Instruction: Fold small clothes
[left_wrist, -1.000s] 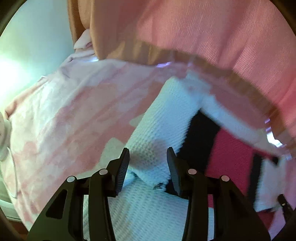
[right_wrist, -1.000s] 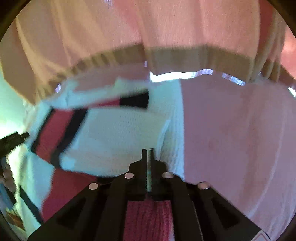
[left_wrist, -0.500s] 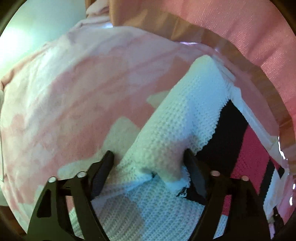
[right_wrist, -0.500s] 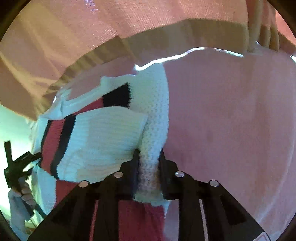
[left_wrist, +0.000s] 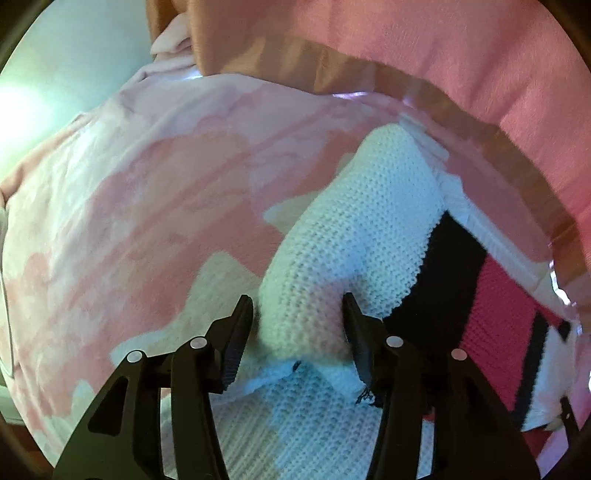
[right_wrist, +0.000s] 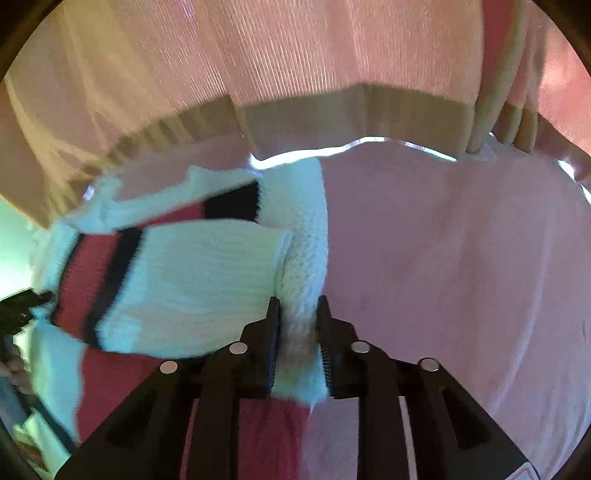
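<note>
A: Small knit sweater (left_wrist: 354, 236) lying on the pink patterned blanket (left_wrist: 140, 206), white with black and red bands, folded edge toward the pink curtain (left_wrist: 461, 55)

B: Left gripper (left_wrist: 297, 334)?

A: Parted about as wide as the white rolled edge, 1 pad on each side. Touching or not, hard to tell, so gripping or merely straddling cannot be called

B: Right gripper (right_wrist: 297, 332)?

A: Narrower gap, pinched onto the white sleeve roll (right_wrist: 304, 258) beside the folded white panel

B: Risks from here?

A: Uneven pull, probably. With only 1 side truly clamped, likely to skew the fold or let the loose end sag. Chunky knit could also slip from a shallow bite, or snag on the ridged pads. Blanket possibly caught underneath and dragged along too
</note>
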